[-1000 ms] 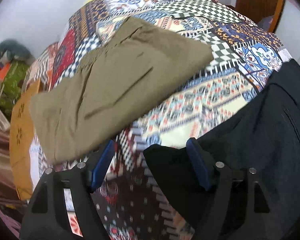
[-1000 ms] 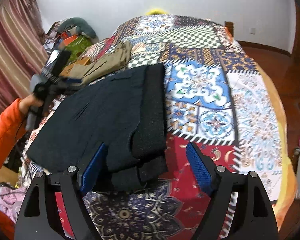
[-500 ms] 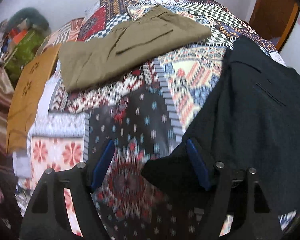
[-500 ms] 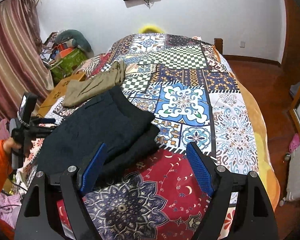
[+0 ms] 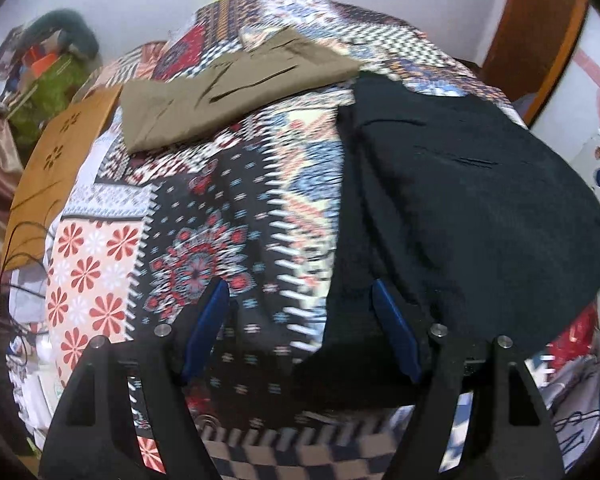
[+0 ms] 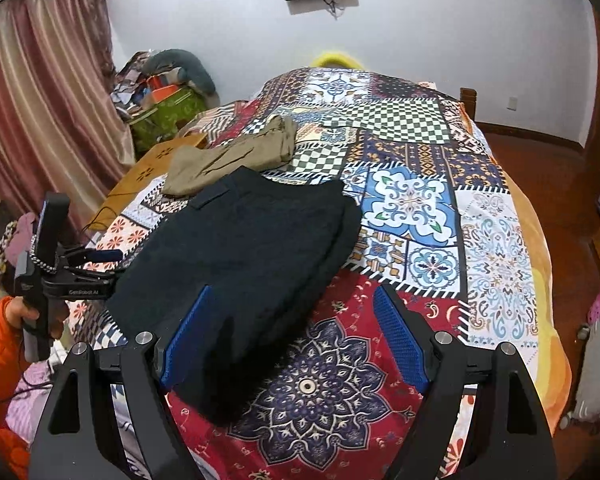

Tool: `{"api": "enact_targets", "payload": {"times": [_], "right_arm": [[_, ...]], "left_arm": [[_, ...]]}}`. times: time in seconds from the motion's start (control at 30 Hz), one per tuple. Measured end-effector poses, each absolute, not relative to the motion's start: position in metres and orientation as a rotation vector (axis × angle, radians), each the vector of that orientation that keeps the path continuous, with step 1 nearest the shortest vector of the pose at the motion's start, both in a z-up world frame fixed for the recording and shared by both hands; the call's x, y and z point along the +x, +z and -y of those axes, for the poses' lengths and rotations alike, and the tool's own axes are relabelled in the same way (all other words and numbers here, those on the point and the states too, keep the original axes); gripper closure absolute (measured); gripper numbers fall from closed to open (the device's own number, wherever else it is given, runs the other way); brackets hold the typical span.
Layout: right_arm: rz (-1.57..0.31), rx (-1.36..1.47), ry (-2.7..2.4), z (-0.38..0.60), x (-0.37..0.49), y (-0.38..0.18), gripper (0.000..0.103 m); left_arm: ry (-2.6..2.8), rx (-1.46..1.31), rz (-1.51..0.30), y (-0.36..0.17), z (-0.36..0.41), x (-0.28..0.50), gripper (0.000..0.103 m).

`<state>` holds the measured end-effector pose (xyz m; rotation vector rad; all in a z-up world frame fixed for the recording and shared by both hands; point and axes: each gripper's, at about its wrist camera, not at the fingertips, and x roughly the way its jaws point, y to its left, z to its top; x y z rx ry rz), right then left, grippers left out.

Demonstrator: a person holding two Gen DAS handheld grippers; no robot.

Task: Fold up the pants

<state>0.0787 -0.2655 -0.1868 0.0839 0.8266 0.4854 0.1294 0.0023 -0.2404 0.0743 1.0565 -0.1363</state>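
The black pants lie folded flat on the patterned bedspread; they also show at the right of the left wrist view. My left gripper is open and empty, hovering at the pants' near left corner; it also shows in the right wrist view, held by a hand in an orange sleeve. My right gripper is open and empty, above the near end of the pants.
Folded khaki pants lie farther back on the bed, also in the right wrist view. An orange wooden board lies at the bed's left edge. A pile of bags and a curtain stand at left.
Both grippers have pulled back from the black pants, open and empty. The pants now lie flat in a folded stack. The left gripper moved toward the bed's near left edge.
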Motion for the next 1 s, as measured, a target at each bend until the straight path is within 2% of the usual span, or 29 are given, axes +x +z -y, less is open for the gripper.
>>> {"api": "enact_targets", "payload": {"times": [0.17,0.3,0.47,0.57,0.7,0.77,1.0], "right_arm": [[-0.849,0.072,0.482,0.26,0.08,-0.197,0.024],[-0.831,0.086,0.473,0.263,0.079,-0.197,0.024],[-0.801,0.071,0.486,0.261,0.083,-0.191,0.033],[-0.807,0.059,0.514,0.253,0.089,-0.193,0.045],[-0.832,0.031,0.537,0.242,0.094,-0.205,0.05],[-0.858,-0.016,0.525,0.239,0.095,-0.215,0.059],[-0.889,0.038,0.513,0.26,0.092,-0.223,0.06]], "left_arm": [[-0.126,0.176,-1.003,-0.23,0.016,0.124,0.029],[-0.111,0.13,-0.967,-0.209,0.003,0.126,0.03],[-0.164,0.055,-0.916,-0.185,-0.001,0.13,0.029],[-0.213,0.048,-0.939,-0.194,0.009,0.133,0.029],[-0.196,0.111,-1.01,-0.228,0.022,0.136,0.029],[-0.189,0.098,-1.014,-0.237,0.017,0.135,0.027],[-0.168,0.019,-1.031,-0.242,-0.01,0.129,0.026]]}}
